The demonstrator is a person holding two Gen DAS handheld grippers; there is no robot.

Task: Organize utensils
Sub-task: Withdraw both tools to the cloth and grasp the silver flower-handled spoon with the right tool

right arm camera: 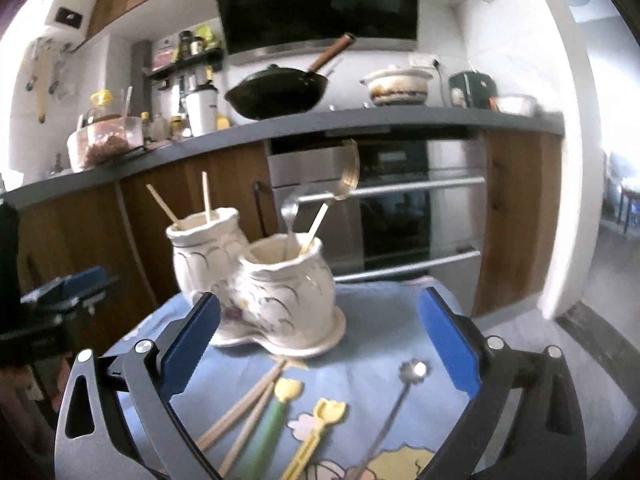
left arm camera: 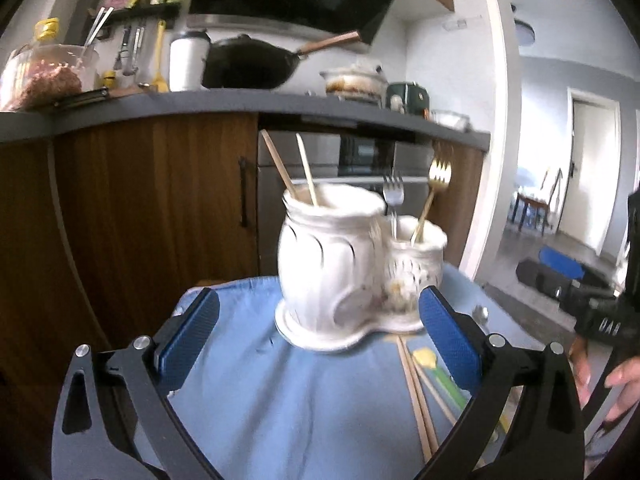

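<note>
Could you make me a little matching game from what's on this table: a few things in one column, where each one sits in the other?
Things:
1. gold fork
2. two upright chopsticks
3. flower-headed spoon
4. right tongs

Places or states:
A. lying on the blue cloth
B. in the taller jar
C. open, holding nothing
D. in the shorter jar

Pairs: 1-D, 2-B, 3-A, 4-C

Both grippers open, empty.
Left gripper [left arm camera: 319, 332] level, blue pads [left arm camera: 191, 332] spread wide, nothing between them. Right gripper [right arm camera: 319, 332] likewise spread, pads [right arm camera: 448, 340] bare. Person's right hand [left arm camera: 600, 376] wraps the right gripper's handle.
</note>
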